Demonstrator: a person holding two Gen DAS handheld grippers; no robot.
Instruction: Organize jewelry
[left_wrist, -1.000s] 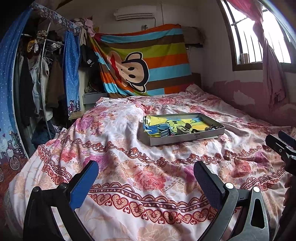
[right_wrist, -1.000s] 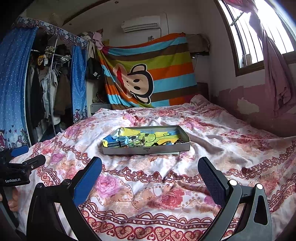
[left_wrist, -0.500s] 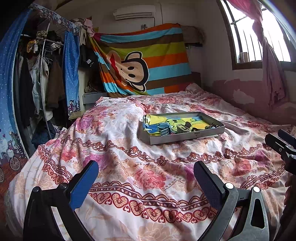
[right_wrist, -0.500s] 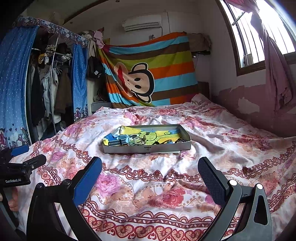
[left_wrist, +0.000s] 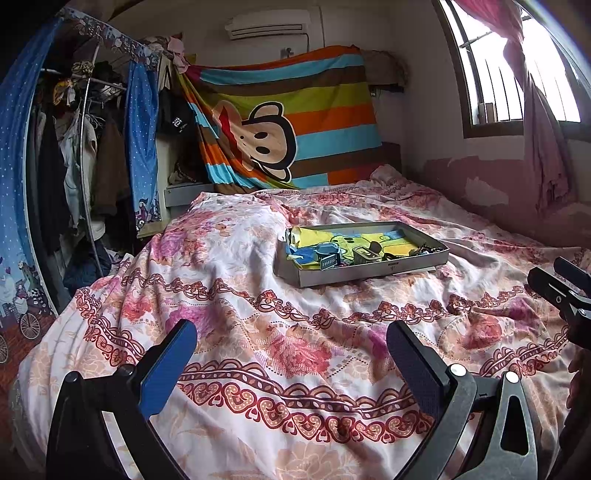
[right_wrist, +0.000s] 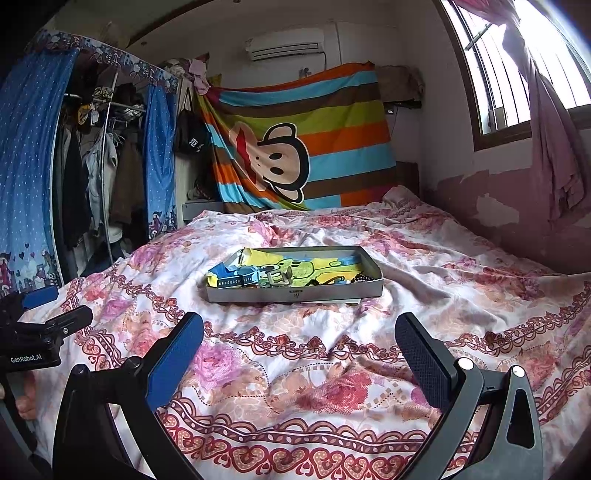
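A shallow grey box (left_wrist: 369, 272) lined with a yellow cartoon cloth lies on the floral bedspread; it also shows in the right wrist view (right_wrist: 295, 293). Inside are a blue watch-like band (left_wrist: 327, 258), a grey buckle piece (left_wrist: 365, 254) and dark beads (left_wrist: 424, 250) at the right end. In the right wrist view the band (right_wrist: 236, 281), buckle (right_wrist: 277, 277) and beads (right_wrist: 364, 278) lie along the box's near side. My left gripper (left_wrist: 291, 360) is open and empty, well short of the box. My right gripper (right_wrist: 301, 350) is open and empty, also short of it.
The bed (left_wrist: 240, 314) fills the view. A clothes rack with blue curtains (left_wrist: 74, 166) stands at the left. A striped monkey blanket (left_wrist: 288, 125) hangs at the head. A peeling wall and window (left_wrist: 517, 92) run along the right.
Both views have drifted slightly; the box sits a touch farther right in the right wrist view. Both grippers stay open and empty.
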